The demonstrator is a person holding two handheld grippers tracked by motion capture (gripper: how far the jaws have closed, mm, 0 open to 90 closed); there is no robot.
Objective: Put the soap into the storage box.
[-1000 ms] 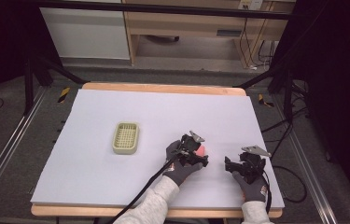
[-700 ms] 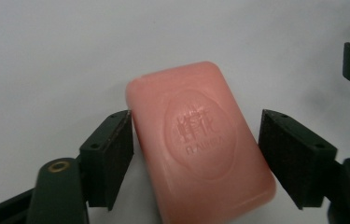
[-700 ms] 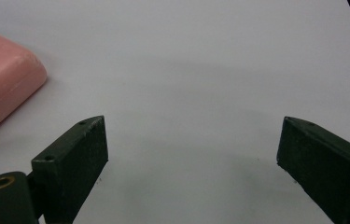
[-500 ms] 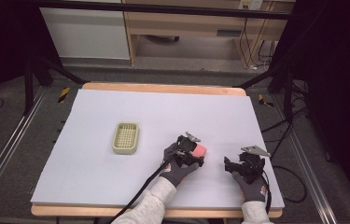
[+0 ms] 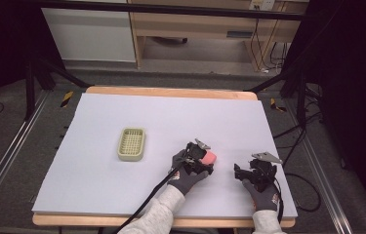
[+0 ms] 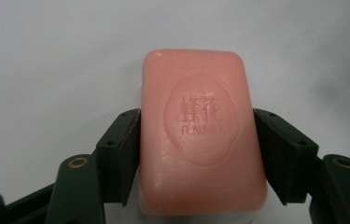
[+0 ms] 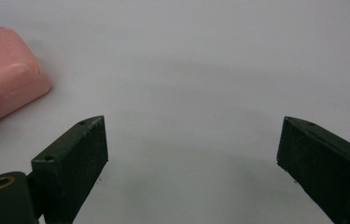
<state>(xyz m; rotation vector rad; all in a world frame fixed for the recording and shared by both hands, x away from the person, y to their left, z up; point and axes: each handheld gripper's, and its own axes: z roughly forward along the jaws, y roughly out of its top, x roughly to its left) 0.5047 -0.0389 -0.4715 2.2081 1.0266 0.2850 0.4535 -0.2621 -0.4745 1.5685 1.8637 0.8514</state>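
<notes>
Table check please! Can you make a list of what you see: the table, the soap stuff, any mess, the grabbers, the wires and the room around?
Surface: white table top on a wooden board, bare and clean.
Job's things: pink soap bar lying flat; green soap dish apart from it, empty.
Clutter: nothing seen.
Grippers: left gripper shut on the soap's long sides; right gripper open over bare table.
Cables: black cable trails from the left gripper along the sleeve.
Surroundings: wooden cabinet behind, dark floor, loose wires at right.

The high view looks down at the whole table [image 5: 122,204]. Both gripper views look closely along its surface and share the pink soap [image 6: 200,135].
</notes>
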